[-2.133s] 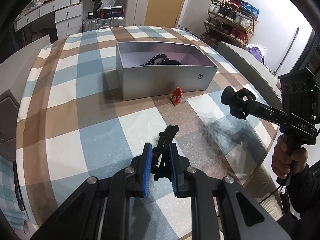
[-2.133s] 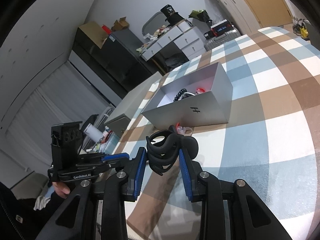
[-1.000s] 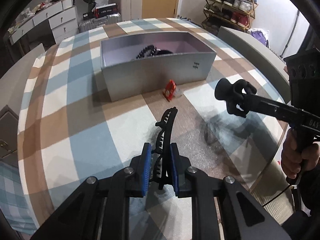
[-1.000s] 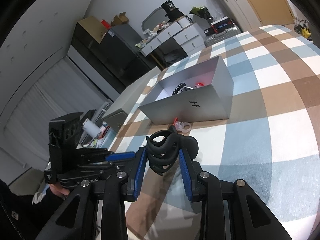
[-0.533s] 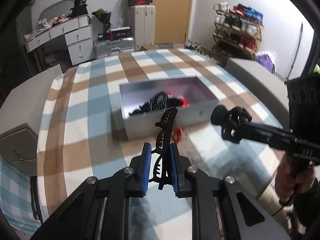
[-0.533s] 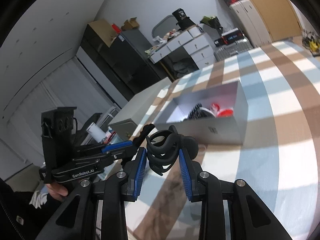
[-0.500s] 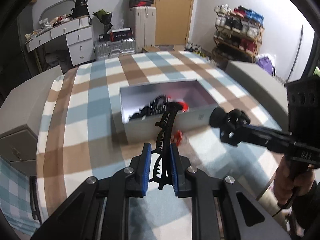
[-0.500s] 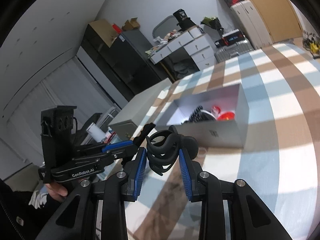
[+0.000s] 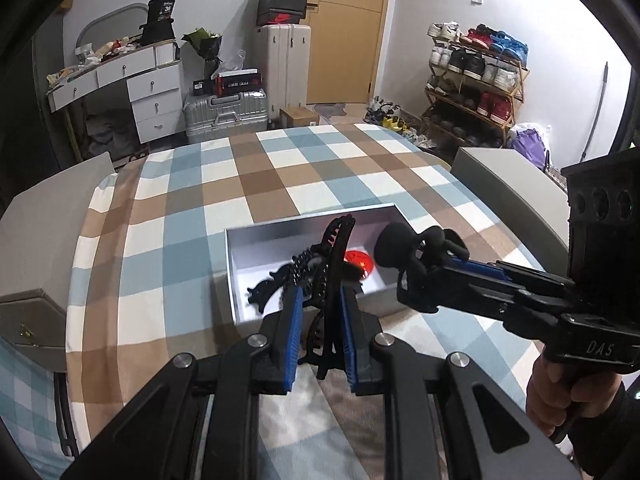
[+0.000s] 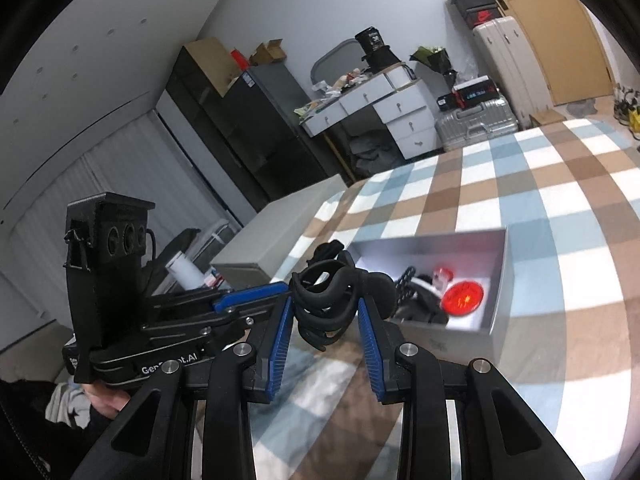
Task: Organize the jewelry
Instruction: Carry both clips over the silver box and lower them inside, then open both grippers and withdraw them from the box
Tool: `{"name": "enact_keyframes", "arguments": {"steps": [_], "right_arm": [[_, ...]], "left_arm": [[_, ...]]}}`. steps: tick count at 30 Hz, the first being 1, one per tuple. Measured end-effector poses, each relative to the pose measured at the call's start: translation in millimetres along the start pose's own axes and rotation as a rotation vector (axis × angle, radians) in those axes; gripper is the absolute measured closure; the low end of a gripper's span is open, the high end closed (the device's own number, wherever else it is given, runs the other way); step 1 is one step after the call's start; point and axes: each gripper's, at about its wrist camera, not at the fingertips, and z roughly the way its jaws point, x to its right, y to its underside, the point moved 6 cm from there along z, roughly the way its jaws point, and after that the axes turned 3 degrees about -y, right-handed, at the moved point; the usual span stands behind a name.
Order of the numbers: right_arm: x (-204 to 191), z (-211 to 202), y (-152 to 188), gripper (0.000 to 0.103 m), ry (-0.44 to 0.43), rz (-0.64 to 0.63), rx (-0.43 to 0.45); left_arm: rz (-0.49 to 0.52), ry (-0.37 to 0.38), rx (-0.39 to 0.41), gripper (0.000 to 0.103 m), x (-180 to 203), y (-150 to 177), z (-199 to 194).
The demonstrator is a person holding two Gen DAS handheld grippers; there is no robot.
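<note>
My left gripper (image 9: 319, 328) is clamped on a long black hair clip (image 9: 331, 280), held above the near wall of the grey box (image 9: 234, 280). My right gripper (image 10: 325, 338) is closed around a black claw clip (image 10: 326, 300), raised just beside the box. Inside the box lie dark beaded pieces (image 9: 298, 268) and a red disc (image 10: 462, 298), on the checked bench (image 9: 184, 216).
</note>
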Motion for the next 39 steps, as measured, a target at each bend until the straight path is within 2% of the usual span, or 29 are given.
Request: {"name": "enact_keyframes", "arguments": {"steps": [11,16,25,34,39], "right_arm": [[21.8,18.9,-24.5,0.071,0.068,-0.012,-0.020],[38.0,28.1,-26.0,0.071,0.113,-0.004,-0.052],[52.0,46.9,-22.0,0.071,0.135,-0.002,-0.115],[54.9,59.6,-15.5,0.069,0.158,-0.012,-0.157],[42.4,51.5,-10.4,0.067,0.157,-0.058,-0.151]], "left_arm": [[-0.037,0.009,-0.041,0.090,-6.4,-12.0,24.5],[-0.050,0.027,-0.105,0.090,-11.2,-9.1,40.5],[-0.049,0.062,-0.141,0.090,-9.3,-9.9,51.1],[-0.079,0.092,-0.135,0.090,-11.8,-12.7,55.0],[-0.103,0.112,-0.127,0.088,-12.8,-12.3,51.7]]}}
